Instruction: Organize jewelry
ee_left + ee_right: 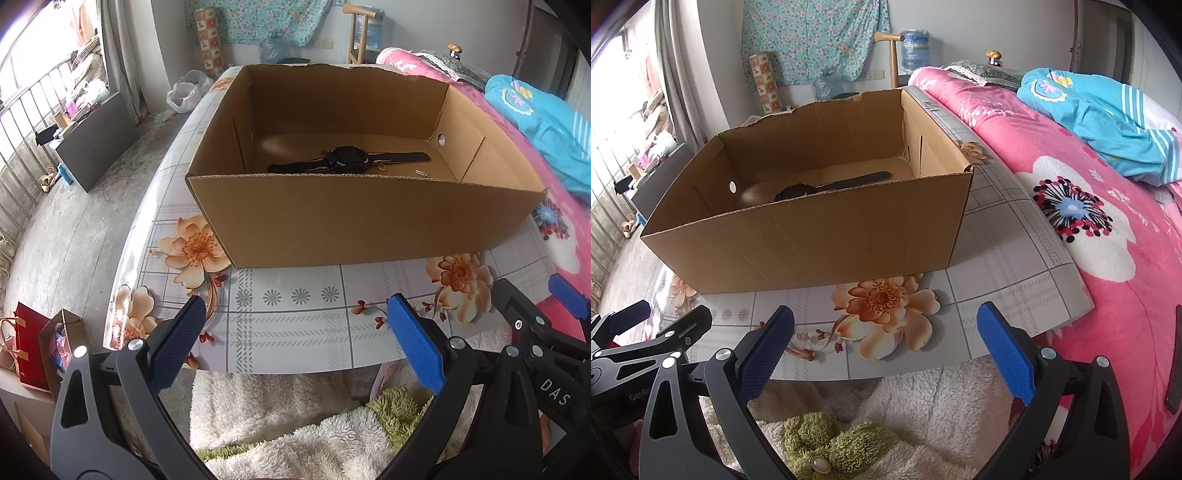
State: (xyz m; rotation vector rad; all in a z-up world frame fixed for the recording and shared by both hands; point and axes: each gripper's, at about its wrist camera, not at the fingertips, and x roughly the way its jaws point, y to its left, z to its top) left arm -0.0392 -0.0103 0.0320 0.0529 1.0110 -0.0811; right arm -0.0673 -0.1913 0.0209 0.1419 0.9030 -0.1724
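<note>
Low in both frames our left gripper (295,332) and right gripper (884,332) gape empty, pulled back; mid-frame, the watch (347,159) and gold ring (383,168) lie in the cardboard box (354,221), apparently sorted.

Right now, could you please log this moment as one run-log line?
left gripper: open, empty | right gripper: open, empty | watch: inside cardboard box | box: on table

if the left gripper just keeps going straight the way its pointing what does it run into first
Most likely the near wall of the cardboard box. The left gripper hangs open over the table edge, and only bare tablecloth lies between. Its height against the wall's top edge is hard to judge.
</note>
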